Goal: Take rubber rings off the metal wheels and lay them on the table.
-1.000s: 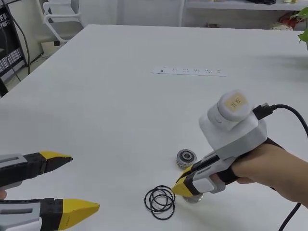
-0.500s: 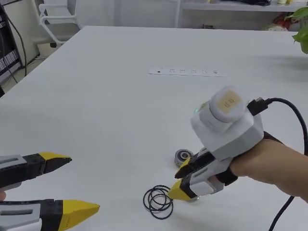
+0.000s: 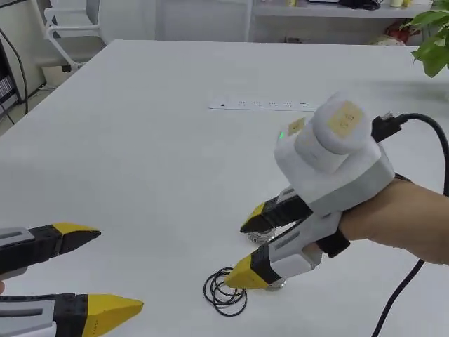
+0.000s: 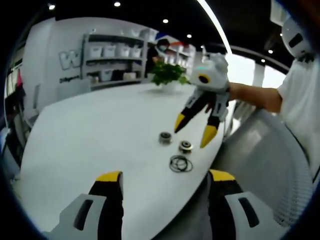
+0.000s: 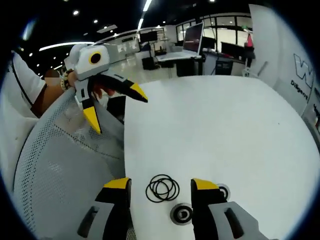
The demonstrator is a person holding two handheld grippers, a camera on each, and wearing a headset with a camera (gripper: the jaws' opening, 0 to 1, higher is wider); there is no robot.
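A small heap of black rubber rings [image 3: 224,293] lies on the white table [image 3: 154,154]; the rings [image 5: 162,188] also lie just ahead of my right gripper's jaws. Two metal wheels [image 4: 165,137] [image 4: 185,146] stand beside the rings [image 4: 180,163]. In the head view one wheel [image 3: 261,236] peeks out between the jaws of my right gripper [image 3: 245,251], which hovers open over the wheels and holds nothing. The wheels [image 5: 181,213] [image 5: 222,191] sit by its right jaw. My left gripper [image 3: 118,270] is open at the near left, well apart from the rings.
A white power strip [image 3: 256,105] lies mid-table farther back. A plant [image 3: 429,42] stands at the far right, a white chair [image 3: 70,21] beyond the far left corner. A mesh chair back [image 5: 55,170] is close to the table's near edge.
My right gripper has risen off the nearer wheel and its jaws have spread apart. The left gripper has stayed put. The head camera has shifted slightly.
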